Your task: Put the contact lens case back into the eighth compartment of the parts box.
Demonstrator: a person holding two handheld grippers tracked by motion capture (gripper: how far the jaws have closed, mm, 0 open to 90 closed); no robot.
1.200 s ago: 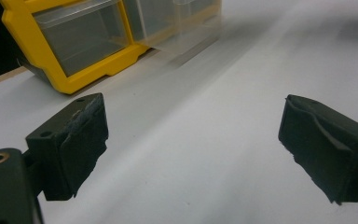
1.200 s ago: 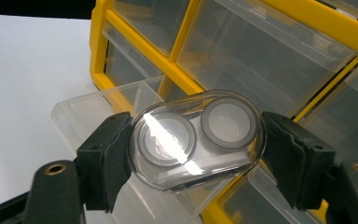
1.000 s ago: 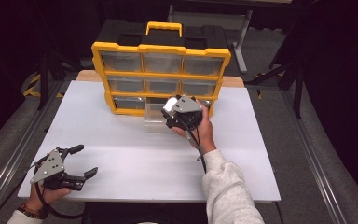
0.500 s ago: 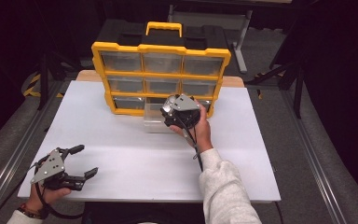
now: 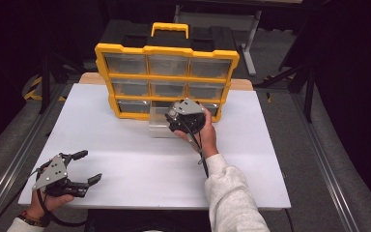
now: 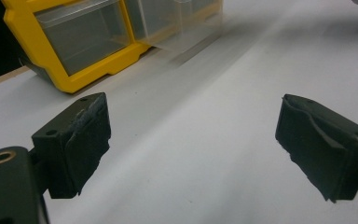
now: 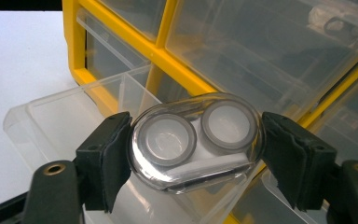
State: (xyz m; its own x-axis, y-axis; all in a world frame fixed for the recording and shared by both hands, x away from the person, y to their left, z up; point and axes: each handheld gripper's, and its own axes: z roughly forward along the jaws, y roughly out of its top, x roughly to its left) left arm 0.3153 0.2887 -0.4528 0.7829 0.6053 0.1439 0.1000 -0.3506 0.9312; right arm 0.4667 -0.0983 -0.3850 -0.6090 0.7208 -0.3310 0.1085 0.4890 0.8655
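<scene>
White bench top (image 5: pixel 140 159) carries a yellow plastic organiser with clear drawers (image 5: pixel 166 79) near its far edge. Over the pulled-out clear plastic drawer (image 7: pixel 70 116) at the organiser's bottom row, the right gripper (image 7: pixel 196 149) is clamped on a clear oval plastic case with two round white-and-grey discs (image 7: pixel 196 142). Near the bench's near left corner, the left gripper (image 5: pixel 84 168) hangs with jaws wide apart, holding nothing.

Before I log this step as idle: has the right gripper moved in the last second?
Yes, slightly: the right gripper crept left along the yellow organizer, toward the pulled-out drawer.
</scene>
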